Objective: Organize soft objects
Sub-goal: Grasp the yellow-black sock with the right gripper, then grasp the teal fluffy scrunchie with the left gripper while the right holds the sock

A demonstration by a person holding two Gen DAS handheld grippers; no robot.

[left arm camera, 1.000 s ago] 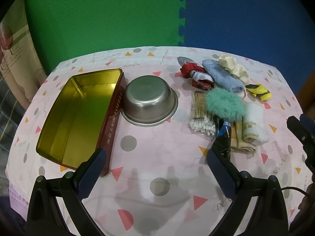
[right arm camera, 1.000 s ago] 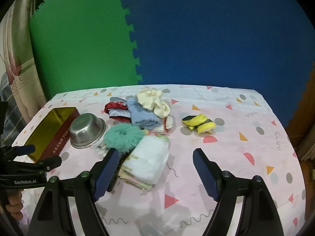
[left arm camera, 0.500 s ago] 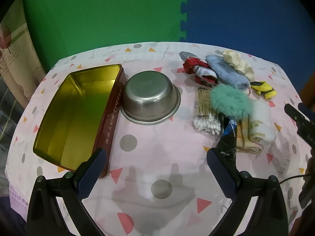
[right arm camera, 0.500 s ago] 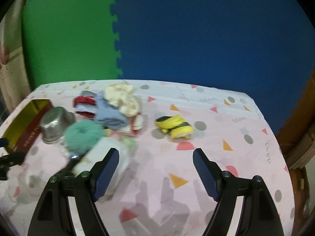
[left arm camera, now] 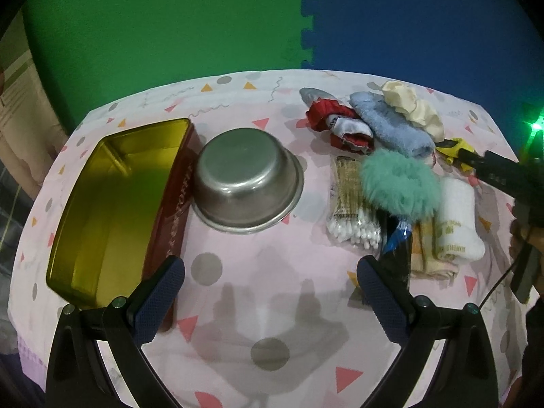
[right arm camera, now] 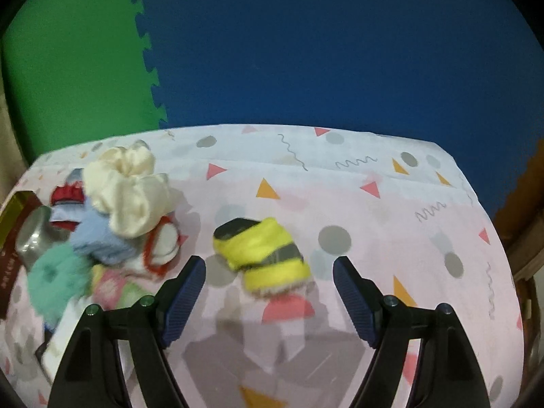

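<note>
Nothing had gone into a container yet, as far as these views showed: the gold tin (left arm camera: pixel 112 200) sat bare inside, and the steel bowl (left arm camera: pixel 246 178) lay upturned just beside it on the counter (left arm camera: pixel 272 306). Every soft thing was heaped on the far right side: the teal pompom (left arm camera: pixel 399 185), the blue towel (left arm camera: pixel 391 127), the cream scrunchie (right arm camera: pixel 127 187), the red-and-white cloth (left arm camera: pixel 340 125) and the white rolled sock (left arm camera: pixel 457 217). Cotton swabs (left arm camera: pixel 353 222) lay against that pile too.

Your right tongs (right arm camera: pixel 270 285) were spread wide and empty, lined up on the yellow-and-grey sock (right arm camera: pixel 261 255), which lay alone, apart from the heap, between the pads but not touching them. Your left tongs (left arm camera: pixel 270 292) also gaped empty, hovering low over bare cloth between tin and pile.

So you were at the very start, I'd say: first grab pending, whole pile left to sort.
</note>
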